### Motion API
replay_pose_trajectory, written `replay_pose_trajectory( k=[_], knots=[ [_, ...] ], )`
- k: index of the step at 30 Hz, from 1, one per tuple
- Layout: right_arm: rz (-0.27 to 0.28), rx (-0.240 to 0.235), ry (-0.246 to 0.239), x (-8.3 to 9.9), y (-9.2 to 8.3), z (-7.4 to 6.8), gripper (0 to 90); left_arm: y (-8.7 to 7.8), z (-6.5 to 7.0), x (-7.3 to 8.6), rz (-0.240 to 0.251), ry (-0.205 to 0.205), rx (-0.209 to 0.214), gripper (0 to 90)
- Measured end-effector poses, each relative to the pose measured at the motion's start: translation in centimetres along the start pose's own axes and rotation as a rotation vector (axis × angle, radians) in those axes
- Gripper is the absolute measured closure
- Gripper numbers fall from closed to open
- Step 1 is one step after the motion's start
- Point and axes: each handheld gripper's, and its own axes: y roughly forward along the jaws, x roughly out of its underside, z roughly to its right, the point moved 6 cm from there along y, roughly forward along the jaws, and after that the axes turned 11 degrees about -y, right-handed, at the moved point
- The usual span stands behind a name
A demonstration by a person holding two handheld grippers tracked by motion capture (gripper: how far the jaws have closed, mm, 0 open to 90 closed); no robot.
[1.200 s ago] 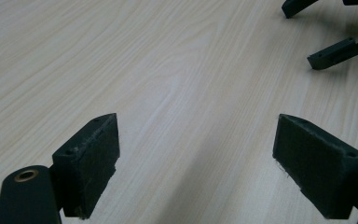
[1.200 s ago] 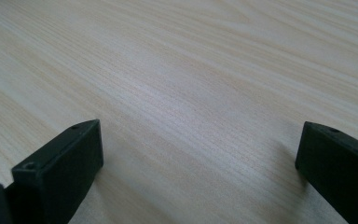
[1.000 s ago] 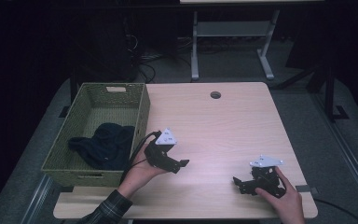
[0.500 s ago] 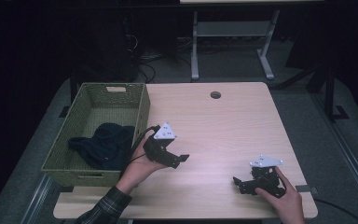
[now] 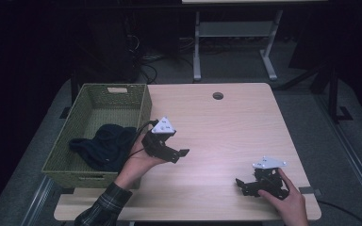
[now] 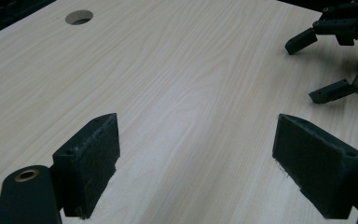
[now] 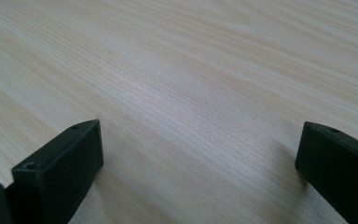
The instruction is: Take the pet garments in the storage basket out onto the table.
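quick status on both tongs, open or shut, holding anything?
Left tongs: open, empty, above bare table.
Right tongs: open, empty, low over the table.

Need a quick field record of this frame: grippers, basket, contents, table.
left gripper: open, nothing between the jaws, lifted above the table just right of the basket
right gripper: open, holding nothing, low at the table's near right corner
green woven rectangular basket: at the table's left edge, overhanging it
dark knitted cloth: bunched inside the basket, toward its near end
light wooden table: bare between the grippers; round cable hole near the far edge
contact: neither gripper touches the basket or the cloth
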Motion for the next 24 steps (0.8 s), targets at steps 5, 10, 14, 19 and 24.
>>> replay_pose_trajectory(
  k=[5, 10, 14, 19, 24],
  knots=[
    [0.0, 0.0, 0.001, 0.0, 0.0, 0.0, 0.4, -0.6, -0.5, -0.8, 0.014, -0.003, -0.004, 14.4],
    [0.001, -0.001, -0.001, 0.0, 0.0, 0.0, 0.5, -1.3, -1.0, -1.4, 0.02, -0.007, -0.009, 14.4],
    [0.0, 0.0, 0.001, 0.0, 0.0, 0.0, 0.5, -1.9, -1.5, -1.5, 0.026, -0.019, -0.01, 14.4],
    [0.0, 0.0, 0.0, 0.0, 0.0, 0.0, 0.5, -2.3, -2.1, -1.1, 0.021, -0.028, -0.017, 14.3],
    [0.0, 0.0, 0.003, 0.0, 0.0, 0.0, 0.5, -2.7, -2.6, -0.8, 0.012, -0.026, -0.024, 14.3]
  ],
)
